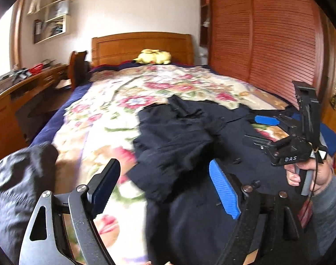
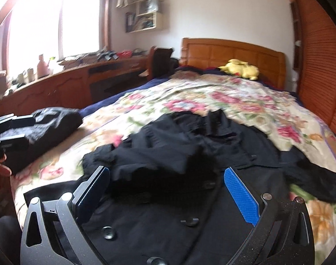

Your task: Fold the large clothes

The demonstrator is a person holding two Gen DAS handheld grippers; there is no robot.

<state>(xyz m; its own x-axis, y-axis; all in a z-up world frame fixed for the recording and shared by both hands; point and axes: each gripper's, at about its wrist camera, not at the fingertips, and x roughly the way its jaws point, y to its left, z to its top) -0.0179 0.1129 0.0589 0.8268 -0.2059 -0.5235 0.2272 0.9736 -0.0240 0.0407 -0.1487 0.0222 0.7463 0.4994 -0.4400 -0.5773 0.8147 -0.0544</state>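
bed (image 1: 97,119): floral cover, wooden headboard at far end, takes up most of both views
wardrobe (image 1: 267,44): louvred wood doors along right edge of bed
desk (image 2: 75,81): along left edge of bed, cluttered, under bright window
dark coat (image 2: 168,198): big navy/black garment, buttoned front up, spread over near half of bed toward near-right corner; upper part rumpled and heaped toward bed middle, one sleeve trailing to right edge
coat axis: runs roughly from near edge toward headboard, i.e. along the way both grippers point
black bundle (image 2: 46,128): second dark garment, heaped at near-left edge of bed, well apart from coat
plush toy (image 2: 241,68): yellow, by headboard, far from the work
right gripper (image 2: 168,190): blue pads spread wide, nothing clamped; over coat's button front, cloth below and between fingers, not pinched; contact with cloth unclear from blur
left gripper (image 1: 165,187): fingers wide apart, nothing held; above coat's left margin, left finger over bare floral cover, right finger over dark cloth
hand (image 1: 309,174): grey sleeve, on right gripper's handle, near-right corner
key relation: coat straight ahead of and below both sets of fingers; right gripper nearer coat centre, left nearer its left edge
step (judged): both free, likely re-placing for next grab on rumpled upper part or a side edge
progress (judged): early, coat not squared yet
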